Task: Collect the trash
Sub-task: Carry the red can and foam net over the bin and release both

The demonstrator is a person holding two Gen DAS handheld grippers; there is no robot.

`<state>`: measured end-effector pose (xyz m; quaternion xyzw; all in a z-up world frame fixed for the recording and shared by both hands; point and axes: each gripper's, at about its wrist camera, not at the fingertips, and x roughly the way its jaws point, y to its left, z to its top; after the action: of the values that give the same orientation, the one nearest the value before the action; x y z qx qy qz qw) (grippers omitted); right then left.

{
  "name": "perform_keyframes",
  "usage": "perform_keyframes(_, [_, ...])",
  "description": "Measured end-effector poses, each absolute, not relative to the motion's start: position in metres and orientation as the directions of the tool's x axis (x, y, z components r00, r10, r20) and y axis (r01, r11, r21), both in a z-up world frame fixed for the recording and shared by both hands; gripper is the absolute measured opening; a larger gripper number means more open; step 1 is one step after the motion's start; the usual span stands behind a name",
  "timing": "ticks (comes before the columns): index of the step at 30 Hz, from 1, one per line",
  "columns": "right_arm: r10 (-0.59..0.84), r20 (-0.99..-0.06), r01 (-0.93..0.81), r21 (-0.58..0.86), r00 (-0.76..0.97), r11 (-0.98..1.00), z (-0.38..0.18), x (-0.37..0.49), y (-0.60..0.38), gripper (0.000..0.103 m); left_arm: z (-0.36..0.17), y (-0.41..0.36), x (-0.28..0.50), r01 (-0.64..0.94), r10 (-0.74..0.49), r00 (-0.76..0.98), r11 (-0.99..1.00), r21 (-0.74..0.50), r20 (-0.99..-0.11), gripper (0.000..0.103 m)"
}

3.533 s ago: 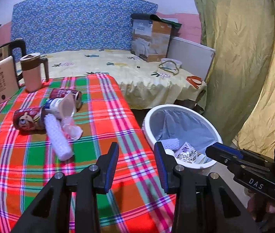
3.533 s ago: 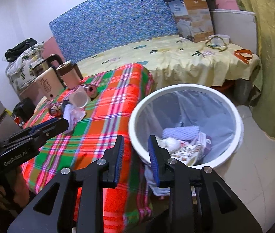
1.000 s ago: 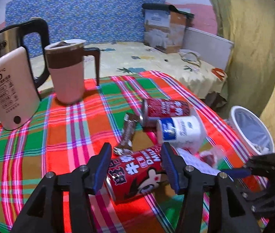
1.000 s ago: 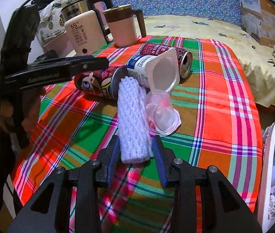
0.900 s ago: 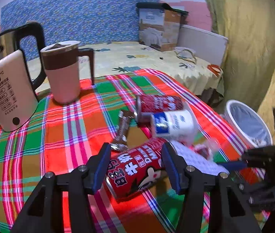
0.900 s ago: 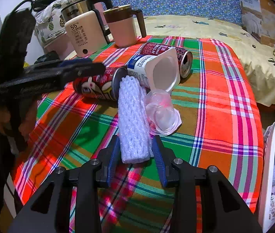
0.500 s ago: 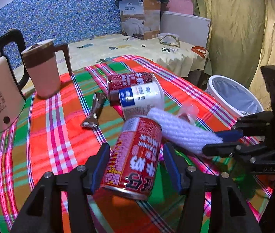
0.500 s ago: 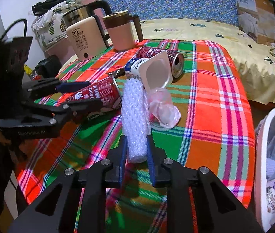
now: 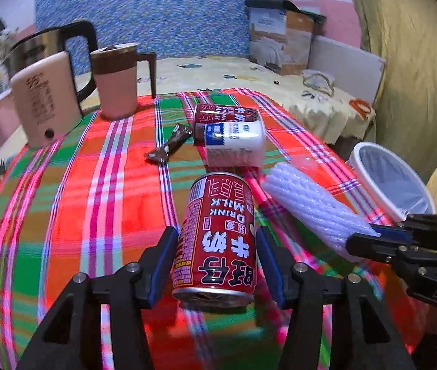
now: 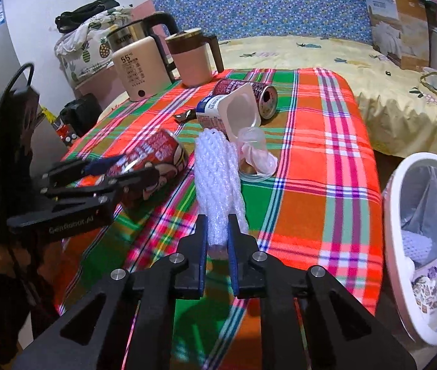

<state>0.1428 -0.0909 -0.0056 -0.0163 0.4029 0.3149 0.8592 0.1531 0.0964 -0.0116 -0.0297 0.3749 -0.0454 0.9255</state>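
In the left wrist view, the left gripper is sitting at the bottom centre of the frame, its blue-padded fingers clamping a red milk drink can from both sides; its jaws have just been closing a little onto that can. The can is pointing away from the camera, above the plaid tablecloth. At the right edge, the right gripper is pinching the end of a white foam net sleeve, which is stretching toward the frame's centre. Above the held can, a white yogurt cup is lying on its side, touching a second red can behind it. A brown snack wrapper is lying just left of them. A pink mug and a cream kettle are standing in the upper left. A white trash bin is showing at the right, beyond the table's edge.

In the right wrist view, the right gripper is at the bottom centre, its jaws having just been closing, and its fingers are now squeezing the near end of the foam net sleeve. A clear plastic cup is lying just right of the sleeve. At the left, the left gripper is holding the milk drink can. The trash bin is sitting at the right edge, holding a wrapper and another foam net.
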Motion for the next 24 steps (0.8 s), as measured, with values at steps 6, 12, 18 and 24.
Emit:
perform_keyframes(6, [0.542,-0.677,-0.561,0.226,0.498,0.797,0.004,0.127,-0.102,0.014,-0.009,0.086,0.125,-0.014,-0.110,0.729,0.985,-0.175,-0.676,0.054])
perform_keyframes(12, [0.544,-0.657,-0.552,0.226,0.522,0.803,0.011,0.115,-0.116,0.014,-0.001,0.074,0.104,-0.048,-0.094,0.746,0.980,-0.195,-0.659,0.054])
perform_keyframes(18, [0.532,-0.643,-0.530,0.223,0.551,0.818,0.015,0.107,-0.134,0.014,0.007,0.056,0.093,-0.038,-0.091,0.760,0.982,-0.184,-0.644,0.054])
perform_keyframes(24, [0.516,-0.634,-0.504,0.221,0.576,0.835,0.018,0.106,-0.150,0.014,0.012,0.042,0.093,-0.012,-0.113,0.761,0.982,-0.187,-0.639,0.055])
